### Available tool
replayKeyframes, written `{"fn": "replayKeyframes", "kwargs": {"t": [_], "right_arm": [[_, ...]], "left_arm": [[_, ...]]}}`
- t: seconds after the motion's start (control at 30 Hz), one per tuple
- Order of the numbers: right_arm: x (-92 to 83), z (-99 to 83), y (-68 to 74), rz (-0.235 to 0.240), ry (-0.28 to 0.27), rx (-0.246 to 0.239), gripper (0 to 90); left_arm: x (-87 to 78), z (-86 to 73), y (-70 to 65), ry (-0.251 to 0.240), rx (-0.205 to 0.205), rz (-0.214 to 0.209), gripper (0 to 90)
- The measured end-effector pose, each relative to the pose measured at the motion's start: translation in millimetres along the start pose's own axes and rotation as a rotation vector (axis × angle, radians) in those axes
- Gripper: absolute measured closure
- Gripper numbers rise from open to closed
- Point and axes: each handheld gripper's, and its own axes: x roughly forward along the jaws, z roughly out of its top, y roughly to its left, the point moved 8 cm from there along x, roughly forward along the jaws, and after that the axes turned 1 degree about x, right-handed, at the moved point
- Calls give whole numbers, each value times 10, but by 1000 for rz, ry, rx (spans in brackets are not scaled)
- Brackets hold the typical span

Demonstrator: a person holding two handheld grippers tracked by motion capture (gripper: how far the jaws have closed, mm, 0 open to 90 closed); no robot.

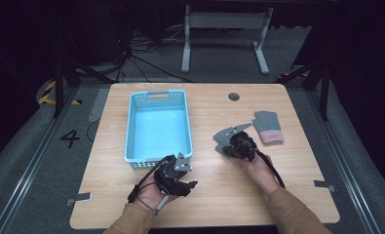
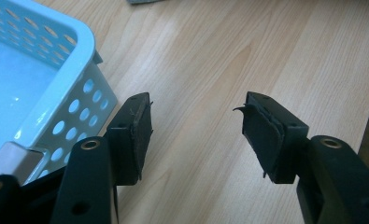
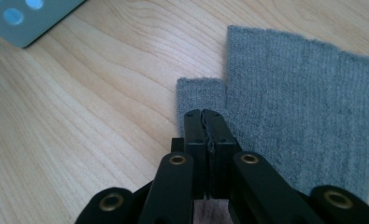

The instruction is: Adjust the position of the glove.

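A grey knitted fingerless glove point(image 1: 268, 127) with a pink cuff lies flat on the right part of the wooden table point(image 1: 209, 109). My right gripper point(image 1: 251, 142) sits just left of it, shut. In the right gripper view its jaws point(image 3: 204, 114) press together over the glove point(image 3: 303, 107) at the base of the thumb, and no cloth shows between them. My left gripper point(image 1: 187, 188) rests near the front right corner of the light blue basket point(image 1: 131, 127). Its jaws point(image 2: 196, 105) stand open over bare wood beside the basket's perforated wall point(image 2: 79, 107).
The basket is empty and stands left of centre. A dark round cable hole point(image 1: 234, 96) lies near the table's far edge. Small metal brackets point(image 1: 78, 199) point(image 1: 324, 185) stick out at the front corners. A white table frame point(image 1: 224, 29) and cables lie on the floor beyond.
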Motion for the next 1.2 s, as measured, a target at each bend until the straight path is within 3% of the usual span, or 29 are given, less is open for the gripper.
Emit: {"fn": "replayKeyframes", "kwargs": {"t": [0.4, 0.63, 1.2], "right_arm": [[-93, -108, 117, 3, 60, -55, 890], [-173, -218, 147, 36, 78, -45, 890], [-320, -417, 161, 57, 109, -31, 889]], "left_arm": [[19, 96, 31, -11, 13, -12, 426], [75, 175, 19, -11, 35, -27, 425], [190, 318, -36, -3, 85, -64, 425]]}}
